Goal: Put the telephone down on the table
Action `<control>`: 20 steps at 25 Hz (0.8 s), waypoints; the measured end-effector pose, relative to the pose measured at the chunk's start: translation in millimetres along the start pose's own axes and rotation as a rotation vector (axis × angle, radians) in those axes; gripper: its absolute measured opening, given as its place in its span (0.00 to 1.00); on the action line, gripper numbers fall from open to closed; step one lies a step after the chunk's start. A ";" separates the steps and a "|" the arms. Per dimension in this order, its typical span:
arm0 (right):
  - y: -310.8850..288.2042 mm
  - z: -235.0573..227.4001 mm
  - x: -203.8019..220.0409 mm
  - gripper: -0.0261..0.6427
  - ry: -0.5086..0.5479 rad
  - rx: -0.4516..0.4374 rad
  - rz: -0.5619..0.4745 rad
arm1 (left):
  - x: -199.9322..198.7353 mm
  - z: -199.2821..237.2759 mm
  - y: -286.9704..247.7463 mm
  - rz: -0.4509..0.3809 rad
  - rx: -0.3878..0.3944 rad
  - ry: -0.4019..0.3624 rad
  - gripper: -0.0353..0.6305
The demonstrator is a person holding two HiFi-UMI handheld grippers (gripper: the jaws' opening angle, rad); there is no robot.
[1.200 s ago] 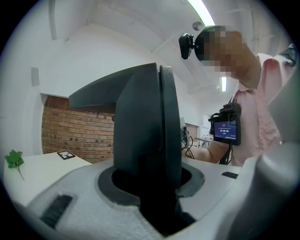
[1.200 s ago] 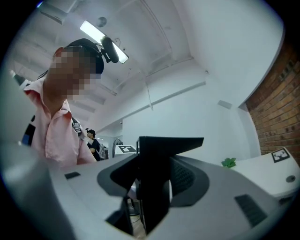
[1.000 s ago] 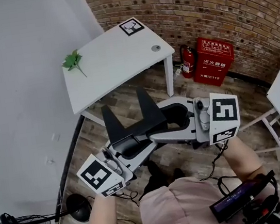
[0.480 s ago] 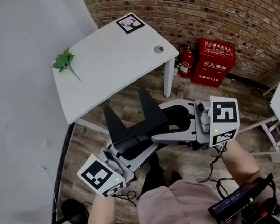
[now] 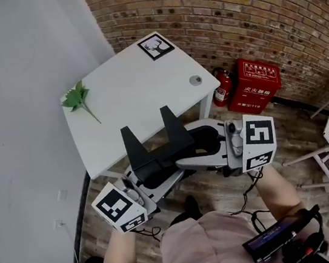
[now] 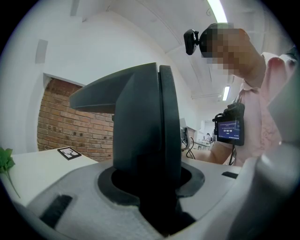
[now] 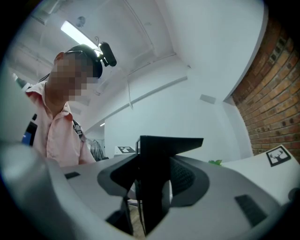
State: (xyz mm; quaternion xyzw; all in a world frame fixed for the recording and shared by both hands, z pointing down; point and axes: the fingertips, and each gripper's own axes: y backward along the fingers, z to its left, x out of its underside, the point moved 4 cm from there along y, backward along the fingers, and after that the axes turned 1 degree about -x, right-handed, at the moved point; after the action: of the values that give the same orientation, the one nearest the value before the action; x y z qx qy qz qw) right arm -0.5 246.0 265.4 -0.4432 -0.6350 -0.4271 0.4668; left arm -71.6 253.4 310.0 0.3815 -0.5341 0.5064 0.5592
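1. We hold the telephone [image 5: 155, 150], a black piece with two raised ends, between both pairs of tongs, in the air just before the near edge of the white worktop [image 5: 127, 84]. From the head view its raised ends overlap that edge, while its lower body hangs over the wooden floor [image 5: 222, 192].
2. The left tongs [image 5: 150, 176] come in from the lower left and point up and to the right in the head view, lying about level. Their jaws are closed partway onto the telephone's dark body, which fills the gap between them in the left gripper view.
3. The right tongs [image 5: 194, 148] come in from the right and point leftwards, also about level. Their jaws are clamped on a thin upright edge of the telephone, which sits in the padded hollow between them in the right gripper view.
4. Our left forearm [image 5: 119, 257] rises from the bottom of the head view. Our right forearm [image 5: 277, 187] comes up beside it, angled inward.
5. On the worktop lie a green leafy sprig [image 5: 77, 98] near the left edge and a printed marker card [image 5: 156, 45] at the far corner, both well apart from the telephone.
6. A fire extinguisher [image 5: 222, 88] and a red box [image 5: 253, 84] stand against the brick wall [image 5: 226, 14].
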 end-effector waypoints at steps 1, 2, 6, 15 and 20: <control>-4.4 -7.4 -3.0 0.33 0.006 0.003 -0.003 | -3.2 9.2 0.5 -0.001 0.003 -0.005 0.30; -8.2 -14.4 -6.0 0.33 0.011 0.007 -0.005 | -6.2 17.6 0.7 -0.003 0.006 -0.009 0.30; -19.1 -37.1 -12.6 0.33 0.018 0.024 -0.005 | -13.0 44.1 0.0 -0.009 0.022 -0.011 0.30; -17.7 -86.6 -0.3 0.33 -0.037 0.059 0.013 | 1.4 87.7 -21.4 0.000 0.053 0.051 0.30; -13.4 -123.9 8.2 0.33 -0.080 0.052 0.024 | 11.3 117.0 -39.5 0.009 0.041 0.095 0.30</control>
State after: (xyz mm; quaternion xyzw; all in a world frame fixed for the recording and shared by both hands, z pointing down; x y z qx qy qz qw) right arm 11.7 125.6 296.3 -0.4556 -0.6586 -0.3868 0.4574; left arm -58.7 134.3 341.8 0.3662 -0.4983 0.5374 0.5734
